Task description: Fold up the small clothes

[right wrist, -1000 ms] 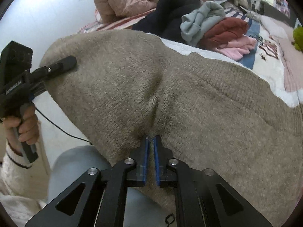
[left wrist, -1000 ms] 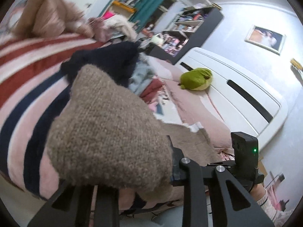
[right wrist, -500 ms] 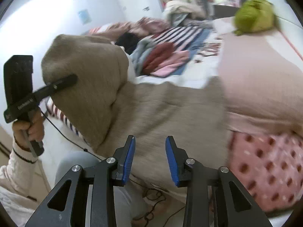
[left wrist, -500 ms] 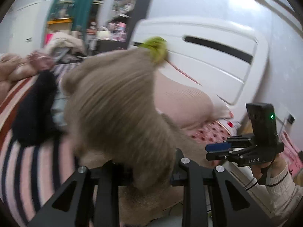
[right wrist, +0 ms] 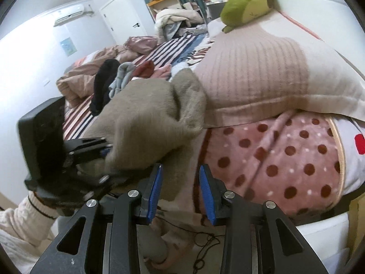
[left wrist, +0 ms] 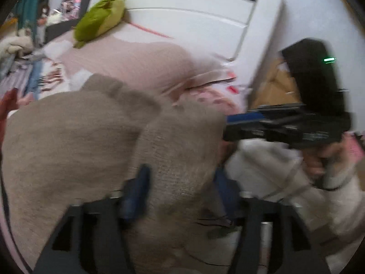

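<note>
A beige knitted sweater [left wrist: 75,141] hangs bunched over the bed's edge; it also shows in the right wrist view [right wrist: 146,118]. My left gripper [left wrist: 180,191] has the sweater draped between its fingers, one blue pad [left wrist: 136,189] showing; the knit hides the other, and it looks shut on the cloth. In the right wrist view the left gripper [right wrist: 107,148] has its tip buried in the sweater. My right gripper [right wrist: 180,187] is open and empty, just right of the sweater; in the left wrist view it [left wrist: 230,123] touches the sweater's right edge.
A pink ribbed pillow [right wrist: 262,73] and a polka-dot blanket [right wrist: 273,159] lie to the right. A green plush toy [right wrist: 246,0] sits by the white headboard [left wrist: 194,16]. A pile of clothes [right wrist: 127,77] lies on the striped bedspread [right wrist: 159,50].
My right gripper let go of the sweater and opened. The left gripper swung the sweater toward the pillow end of the bed, and the cloth has bunched up.
</note>
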The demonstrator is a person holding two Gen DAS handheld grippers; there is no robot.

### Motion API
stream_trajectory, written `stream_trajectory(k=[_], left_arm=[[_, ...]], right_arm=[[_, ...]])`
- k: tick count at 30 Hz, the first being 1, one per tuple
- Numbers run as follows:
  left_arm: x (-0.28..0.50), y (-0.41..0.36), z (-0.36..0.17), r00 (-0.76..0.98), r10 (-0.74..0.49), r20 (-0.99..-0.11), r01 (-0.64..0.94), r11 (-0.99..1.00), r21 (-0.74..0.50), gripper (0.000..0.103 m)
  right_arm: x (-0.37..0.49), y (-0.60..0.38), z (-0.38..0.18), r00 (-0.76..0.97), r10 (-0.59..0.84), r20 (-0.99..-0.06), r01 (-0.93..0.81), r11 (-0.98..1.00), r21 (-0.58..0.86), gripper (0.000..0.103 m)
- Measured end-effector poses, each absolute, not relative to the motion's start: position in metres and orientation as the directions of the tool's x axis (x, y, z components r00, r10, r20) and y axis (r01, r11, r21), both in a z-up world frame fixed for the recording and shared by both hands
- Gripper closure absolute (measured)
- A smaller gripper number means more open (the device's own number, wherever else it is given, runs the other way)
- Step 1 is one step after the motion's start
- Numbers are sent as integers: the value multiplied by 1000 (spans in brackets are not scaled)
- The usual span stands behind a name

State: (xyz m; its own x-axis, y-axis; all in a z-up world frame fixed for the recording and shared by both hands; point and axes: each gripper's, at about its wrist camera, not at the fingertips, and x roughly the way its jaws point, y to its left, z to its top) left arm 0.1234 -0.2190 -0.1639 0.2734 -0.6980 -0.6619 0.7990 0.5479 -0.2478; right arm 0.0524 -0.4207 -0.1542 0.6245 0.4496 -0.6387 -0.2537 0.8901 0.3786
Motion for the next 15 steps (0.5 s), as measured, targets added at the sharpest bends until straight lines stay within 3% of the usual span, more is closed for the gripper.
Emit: stream_trajectory(k=[1,4,9,15], left_arm=[[119,-215,-156,250,-723,-644,804,526,-279,26],[112,-200,-139,264,-738,-621,797,529,-291,25],[109,-142,-114,352,-751,-558,738,589,-327,16],[141,-74,-116,462,-667,-584,606,719,-341,11]], right_arm=[[52,-421,-152,631,449,-633,-254,890,378,69],[54,-419,-137,665,446,-600,-264,891,370,56],[68,-402,-115,686,469,-556,-326,882,341,56],[67,-407,-90,722,479,-498,-346,875,339,52]])
